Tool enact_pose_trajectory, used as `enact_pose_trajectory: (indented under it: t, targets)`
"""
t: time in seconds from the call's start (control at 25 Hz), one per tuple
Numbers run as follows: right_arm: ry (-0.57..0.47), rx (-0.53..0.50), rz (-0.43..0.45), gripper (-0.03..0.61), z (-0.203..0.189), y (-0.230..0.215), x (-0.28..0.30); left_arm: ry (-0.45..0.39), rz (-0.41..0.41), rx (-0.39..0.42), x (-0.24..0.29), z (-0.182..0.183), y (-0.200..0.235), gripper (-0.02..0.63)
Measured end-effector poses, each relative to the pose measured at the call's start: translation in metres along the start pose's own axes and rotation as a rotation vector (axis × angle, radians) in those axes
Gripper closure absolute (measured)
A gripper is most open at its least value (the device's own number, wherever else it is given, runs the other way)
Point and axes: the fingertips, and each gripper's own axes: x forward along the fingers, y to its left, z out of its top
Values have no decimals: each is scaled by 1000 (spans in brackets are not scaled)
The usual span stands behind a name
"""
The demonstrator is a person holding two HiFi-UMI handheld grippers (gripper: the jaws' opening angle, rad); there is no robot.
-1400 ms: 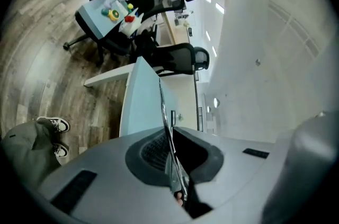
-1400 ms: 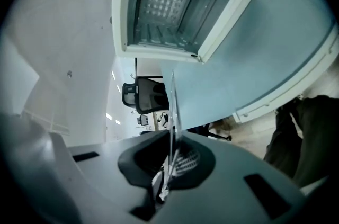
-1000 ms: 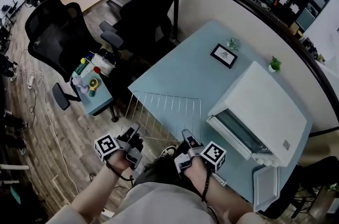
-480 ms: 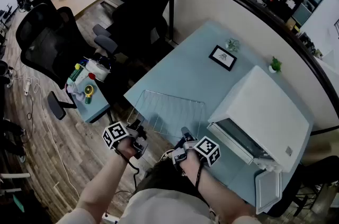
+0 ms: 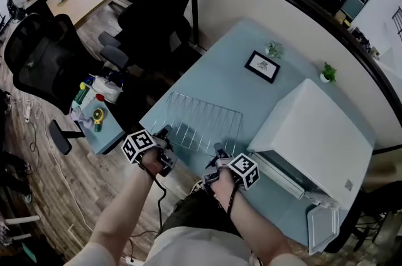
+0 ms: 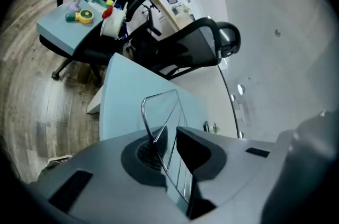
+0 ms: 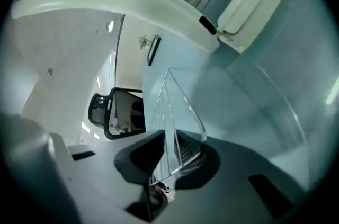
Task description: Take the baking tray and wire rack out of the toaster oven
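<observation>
Wire rack point(image 5: 202, 120) lies flat on the pale blue table point(image 5: 232, 79), outside the white toaster oven point(image 5: 314, 136) and just beside its open front. The left gripper point(image 5: 167, 133) is at the rack corner farther from the oven, the right gripper point(image 5: 217, 149) at the corner nearer it. Both pairs of jaws have just been opening and stand slightly apart, the rack's rim wire between them, loose rather than clamped. A framed picture point(image 5: 262, 66) lies beyond the oven's far corner
</observation>
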Motion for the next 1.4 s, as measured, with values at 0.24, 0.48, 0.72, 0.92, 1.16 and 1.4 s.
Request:
enact_pose_trajectory:
  t: [0.24,0.48,0.72,0.92,1.16,1.4]
  targets:
    - [-28,3,-116,437,11,-11,25,40,133,88,31,13,8,422]
    - [-17,-118,-241,324,14,-9,27,115,162,161,45,12,-5,323]
    - [60,-133,-299,177,4,-6,25,146,299,245,40,13,-1,214]
    - [84,-112,-313,144,1,-11,13,188,365,302,34,8,7,201]
    - [99,-92,-316,127,-2,-20,2,213,467,466,21,10,12,184]
    - [101,-147,-262,141,-2,-3,-8,151,427,529,5,14,-5,178]
